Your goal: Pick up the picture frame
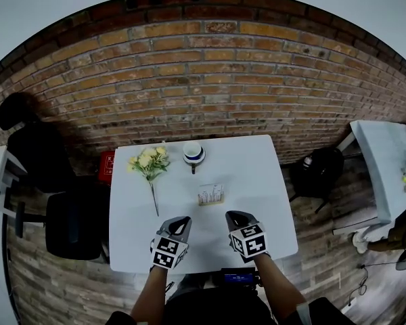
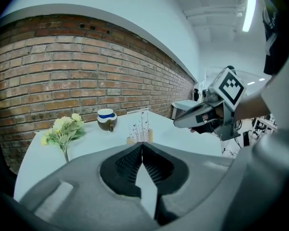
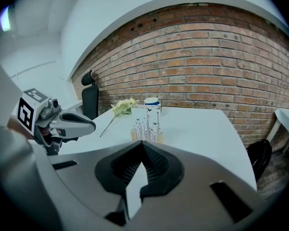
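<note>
The left gripper [image 1: 179, 221] and the right gripper [image 1: 235, 217] are hovering side by side over the near edge of the white table [image 1: 264, 181], each with its jaws pressed together on nothing. The picture frame [image 1: 211, 195] is standing upright just beyond them, with only bare tabletop lying between. Farther back, yellow flowers [image 1: 149, 161] are lying at the left and a blue-banded cup [image 1: 194, 153] is standing by the far edge against the brick wall [image 1: 210, 80]. A black chair [image 1: 71, 222] is sitting to the left of the table and a black bag [image 1: 321, 171] to its right, while only the left gripper view is catching a ceiling light strip [image 2: 250, 8].

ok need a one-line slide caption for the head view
Left gripper and right gripper, both shut and empty, hover short of the picture frame on the white table.
</note>
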A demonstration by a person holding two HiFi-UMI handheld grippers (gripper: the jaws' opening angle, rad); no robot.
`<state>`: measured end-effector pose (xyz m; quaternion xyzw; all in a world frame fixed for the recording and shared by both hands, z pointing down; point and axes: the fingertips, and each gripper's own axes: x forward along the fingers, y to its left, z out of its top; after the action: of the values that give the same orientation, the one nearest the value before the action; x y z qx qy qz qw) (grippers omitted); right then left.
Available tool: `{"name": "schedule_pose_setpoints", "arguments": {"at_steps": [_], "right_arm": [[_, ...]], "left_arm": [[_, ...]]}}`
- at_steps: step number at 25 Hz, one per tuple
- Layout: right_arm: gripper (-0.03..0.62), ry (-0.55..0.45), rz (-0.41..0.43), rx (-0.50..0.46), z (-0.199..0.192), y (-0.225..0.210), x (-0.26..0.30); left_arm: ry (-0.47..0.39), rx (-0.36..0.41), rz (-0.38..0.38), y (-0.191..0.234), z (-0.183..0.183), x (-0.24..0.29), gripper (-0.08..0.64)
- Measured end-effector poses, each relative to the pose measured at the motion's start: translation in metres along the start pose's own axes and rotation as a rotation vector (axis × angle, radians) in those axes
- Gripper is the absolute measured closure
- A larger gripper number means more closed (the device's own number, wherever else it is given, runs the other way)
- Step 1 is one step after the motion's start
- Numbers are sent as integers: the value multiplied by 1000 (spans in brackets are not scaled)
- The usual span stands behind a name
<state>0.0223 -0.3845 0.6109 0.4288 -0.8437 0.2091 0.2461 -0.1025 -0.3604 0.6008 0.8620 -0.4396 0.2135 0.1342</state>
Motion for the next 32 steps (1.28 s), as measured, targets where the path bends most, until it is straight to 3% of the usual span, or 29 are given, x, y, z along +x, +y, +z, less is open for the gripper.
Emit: {"name": "schedule_pose_setpoints", "arguments": {"at_steps": [13,23,32], "right_arm": [[583,13,19,2,-3,2,5],[583,31,-2,7,2,-28,21],[581,35,23,9,7,-47,55]], "left_arm": [[23,-18,-13,-2,-3,0,548],[31,-27,-36,2,10,35,548],[50,-44,19,21,13,75,529]]}}
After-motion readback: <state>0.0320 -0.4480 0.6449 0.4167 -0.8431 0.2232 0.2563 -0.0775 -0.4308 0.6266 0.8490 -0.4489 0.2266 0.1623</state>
